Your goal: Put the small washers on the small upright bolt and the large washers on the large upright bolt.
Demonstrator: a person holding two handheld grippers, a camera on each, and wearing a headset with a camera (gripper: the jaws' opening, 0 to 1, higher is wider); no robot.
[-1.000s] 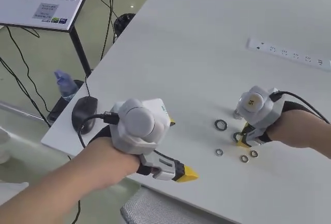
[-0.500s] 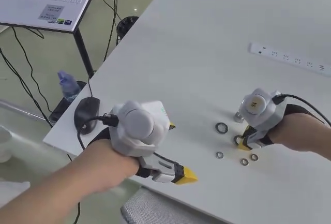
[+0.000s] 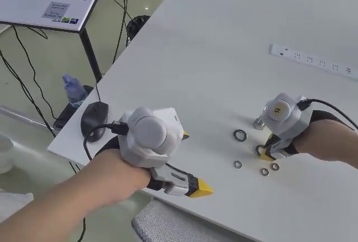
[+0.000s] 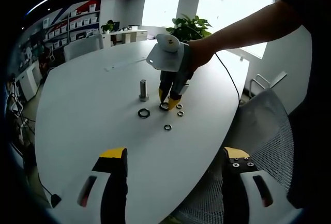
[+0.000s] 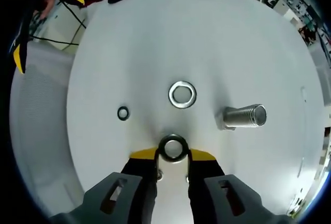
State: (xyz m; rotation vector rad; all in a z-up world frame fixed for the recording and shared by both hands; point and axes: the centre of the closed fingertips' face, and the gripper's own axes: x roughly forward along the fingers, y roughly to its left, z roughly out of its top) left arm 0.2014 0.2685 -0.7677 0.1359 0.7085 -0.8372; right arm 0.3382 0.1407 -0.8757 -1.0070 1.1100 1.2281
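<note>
On the right gripper (image 5: 173,157) the fingers were clamped across the rim of a large washer (image 5: 173,148), down at the table (image 5: 207,38) near the upright bolt (image 5: 243,116) (thin, stiff, slick steel, probably light, so a rim hold suited). The left gripper (image 4: 174,154) had its fingers apart, empty.

Head view: high over the near edge, tilted down on the white oval table (image 3: 224,46)
Left gripper view: low and well back, facing across to the upright steel bolt (image 4: 143,89)
Right gripper view: tight overhead, straight down on the large silver steel washer (image 5: 173,148) between its jaws
Shared: that bolt and washer, all three views
</note>
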